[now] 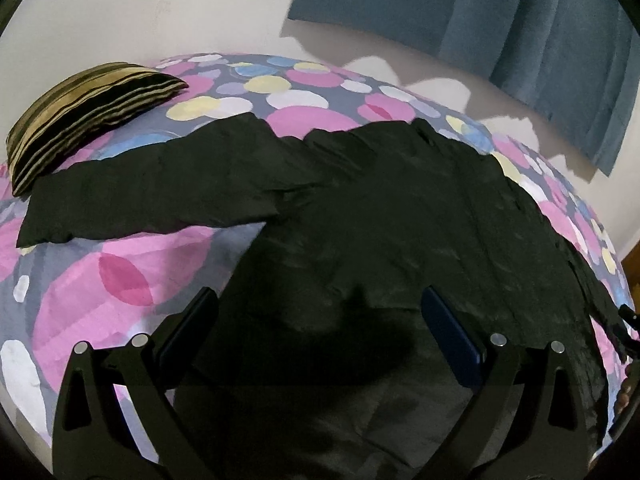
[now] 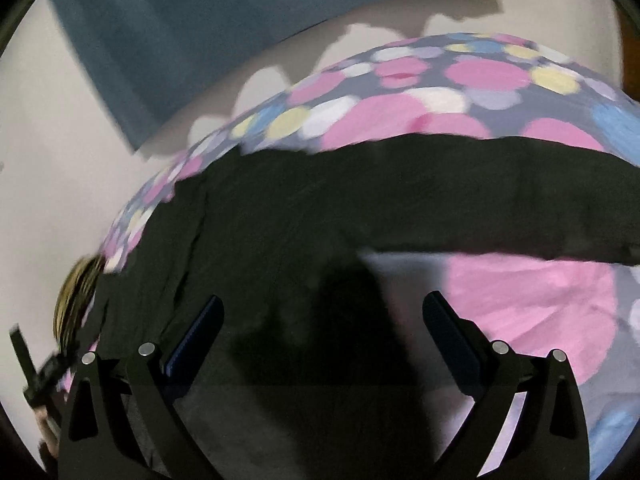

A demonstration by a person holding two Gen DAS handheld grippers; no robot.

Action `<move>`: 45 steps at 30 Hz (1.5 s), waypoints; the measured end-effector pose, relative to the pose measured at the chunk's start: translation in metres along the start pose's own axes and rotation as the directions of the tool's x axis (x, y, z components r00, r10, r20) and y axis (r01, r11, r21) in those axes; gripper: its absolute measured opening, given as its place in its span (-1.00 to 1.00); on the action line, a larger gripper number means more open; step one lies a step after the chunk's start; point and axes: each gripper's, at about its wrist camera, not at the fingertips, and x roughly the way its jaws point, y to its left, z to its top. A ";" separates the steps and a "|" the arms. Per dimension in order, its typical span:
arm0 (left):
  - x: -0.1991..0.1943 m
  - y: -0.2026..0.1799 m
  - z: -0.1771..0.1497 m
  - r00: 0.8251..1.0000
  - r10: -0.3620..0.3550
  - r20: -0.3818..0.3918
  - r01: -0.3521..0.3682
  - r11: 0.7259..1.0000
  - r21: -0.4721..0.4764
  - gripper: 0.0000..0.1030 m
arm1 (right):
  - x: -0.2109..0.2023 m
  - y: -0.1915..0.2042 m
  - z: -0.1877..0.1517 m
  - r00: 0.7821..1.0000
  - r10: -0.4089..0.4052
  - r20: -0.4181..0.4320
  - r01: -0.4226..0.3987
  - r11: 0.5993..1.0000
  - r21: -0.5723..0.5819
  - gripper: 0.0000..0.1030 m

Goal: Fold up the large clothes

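A large black long-sleeved garment (image 1: 400, 208) lies spread flat on a bed. One sleeve (image 1: 152, 184) stretches out to the left. In the right wrist view the same garment (image 2: 300, 208) fills the middle, its other sleeve (image 2: 500, 200) running off to the right. My left gripper (image 1: 320, 300) hovers open over the garment's lower body, nothing between its blue-padded fingers. My right gripper (image 2: 324, 304) is likewise open above the hem near the armpit, holding nothing. The left gripper's tip (image 2: 36, 372) shows at the far left of the right wrist view.
The bed carries a sheet (image 1: 100, 280) with pink, yellow, blue and white circles. A striped gold-and-black cushion (image 1: 80, 112) rests at the back left, touching the left sleeve's end. Behind the bed are a white wall (image 1: 160, 4) and a blue curtain (image 1: 500, 28).
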 end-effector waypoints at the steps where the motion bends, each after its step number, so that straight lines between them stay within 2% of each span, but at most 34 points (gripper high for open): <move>1: 0.003 0.003 0.000 1.000 -0.004 -0.007 0.004 1.000 -0.010 0.96 | -0.001 -0.016 0.005 1.000 -0.013 0.010 0.013 0.999 0.042 0.93; 5: 0.017 0.012 -0.001 0.999 -0.012 -0.050 0.010 0.999 -0.041 0.96 | -0.007 -0.079 0.017 0.998 -0.052 0.030 0.044 0.974 0.221 0.93; 9: 0.030 0.017 -0.004 0.997 -0.004 -0.079 0.000 0.999 -0.044 0.96 | -0.012 -0.136 0.016 0.997 -0.045 0.057 0.018 0.915 0.404 0.91; 11: 0.036 0.017 -0.005 0.996 0.001 -0.094 -0.005 0.999 -0.042 0.96 | -0.008 -0.160 0.013 0.997 -0.012 0.073 -0.027 0.864 0.503 0.91; 13: 0.040 0.018 -0.007 0.995 0.009 -0.102 -0.013 0.999 -0.037 0.96 | -0.004 -0.169 0.011 0.996 0.016 0.086 -0.061 0.834 0.549 0.91; 14: 0.041 0.018 -0.008 0.994 0.014 -0.105 -0.018 0.999 -0.034 0.96 | -0.005 -0.169 0.012 0.995 0.013 0.094 -0.063 0.834 0.548 0.91; 16: 0.043 0.020 -0.010 0.994 0.018 -0.111 -0.022 0.999 -0.036 0.96 | -0.005 -0.169 0.017 0.993 -0.017 0.115 -0.049 0.837 0.544 0.91; 19: 0.043 0.022 -0.010 0.993 0.016 -0.114 -0.022 0.999 -0.049 0.96 | -0.005 -0.184 0.021 0.983 -0.042 0.179 -0.075 0.797 0.599 0.91; 23: 0.044 0.024 -0.012 0.993 0.022 -0.120 -0.028 0.998 -0.052 0.96 | -0.005 -0.195 0.027 0.968 -0.095 0.234 -0.077 0.770 0.633 0.81; 25: 0.045 0.027 -0.014 0.992 0.016 -0.125 -0.023 0.998 -0.062 0.96 | -0.003 -0.200 0.028 0.964 -0.125 0.234 -0.060 0.756 0.652 0.19; 28: 0.047 0.031 -0.014 0.992 0.004 -0.122 -0.014 0.997 -0.076 0.96 | 0.004 -0.216 0.020 0.965 -0.111 0.237 -0.089 0.713 0.696 -0.44; 31: 0.049 0.033 -0.015 0.991 -0.002 -0.133 -0.010 0.996 -0.088 0.96 | 0.006 -0.224 0.018 0.966 -0.087 0.245 -0.117 0.694 0.711 -0.66; 33: 0.050 0.033 -0.015 0.991 -0.002 -0.132 -0.010 0.996 -0.088 0.96 | 0.002 -0.219 0.021 0.963 -0.093 0.252 -0.115 0.707 0.698 -0.75; 36: 0.050 0.033 -0.014 0.992 0.002 -0.130 -0.013 0.996 -0.084 0.96 | -0.010 -0.191 0.039 0.951 -0.132 0.281 -0.071 0.788 0.612 -0.79; 40: 0.047 0.030 -0.012 0.993 0.015 -0.120 -0.023 0.998 -0.063 0.96 | -0.022 -0.120 0.073 0.938 -0.114 0.326 -0.030 0.913 0.407 -0.81; 43: 0.047 0.031 -0.012 0.992 0.014 -0.122 -0.021 0.998 -0.059 0.96 | -0.020 -0.061 0.091 0.939 -0.084 0.334 -0.001 0.969 0.246 -0.82; 45: 0.047 0.033 -0.012 0.992 0.010 -0.125 -0.018 0.998 -0.066 0.96 | -0.015 -0.023 0.100 0.941 -0.053 0.333 0.004 0.989 0.147 -0.82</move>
